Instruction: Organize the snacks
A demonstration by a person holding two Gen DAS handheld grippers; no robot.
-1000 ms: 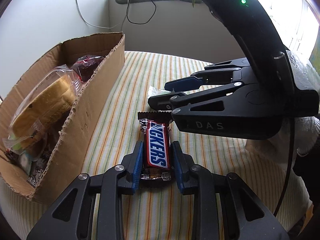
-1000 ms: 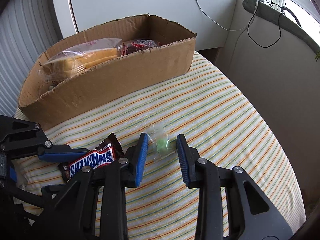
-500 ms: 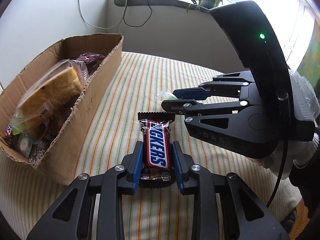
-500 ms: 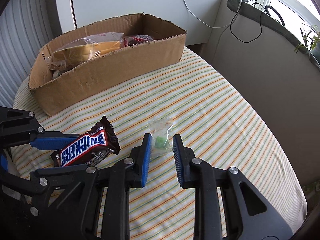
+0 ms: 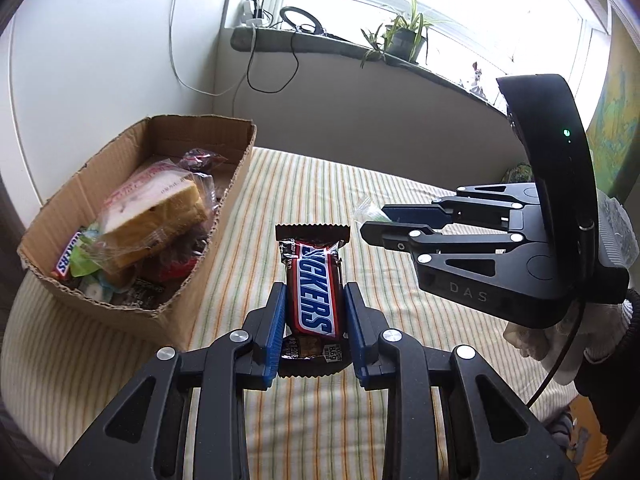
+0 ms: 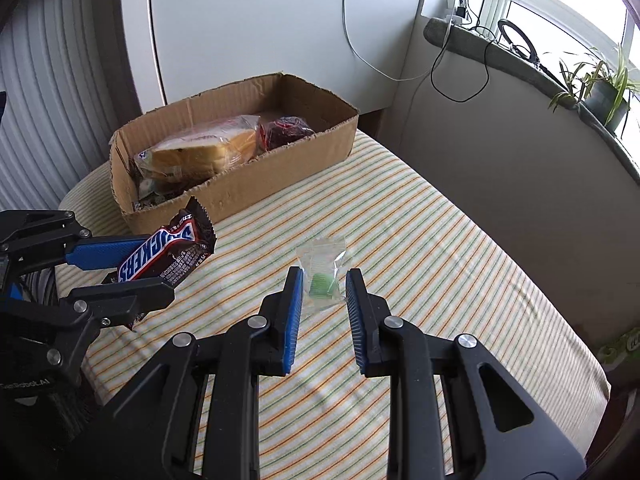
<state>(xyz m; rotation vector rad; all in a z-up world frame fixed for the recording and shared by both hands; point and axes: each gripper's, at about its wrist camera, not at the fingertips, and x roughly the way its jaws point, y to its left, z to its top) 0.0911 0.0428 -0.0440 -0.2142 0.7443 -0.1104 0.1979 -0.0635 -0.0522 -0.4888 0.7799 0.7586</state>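
My left gripper is shut on a Snickers bar and holds it in the air above the striped surface; the bar also shows in the right wrist view. My right gripper is shut on a small clear packet with a green candy, lifted off the surface; the packet's tip shows in the left wrist view. A cardboard box of snacks stands at the left, holding a wrapped sandwich and several small packets.
The box also shows in the right wrist view, at the back left of the striped table. A wall and a windowsill with a plant and cables stand behind. The table's edges fall off at right and front.
Both grippers have risen away from the striped surface with their snacks. The right gripper closed on the green candy packet. The box now looks further below.
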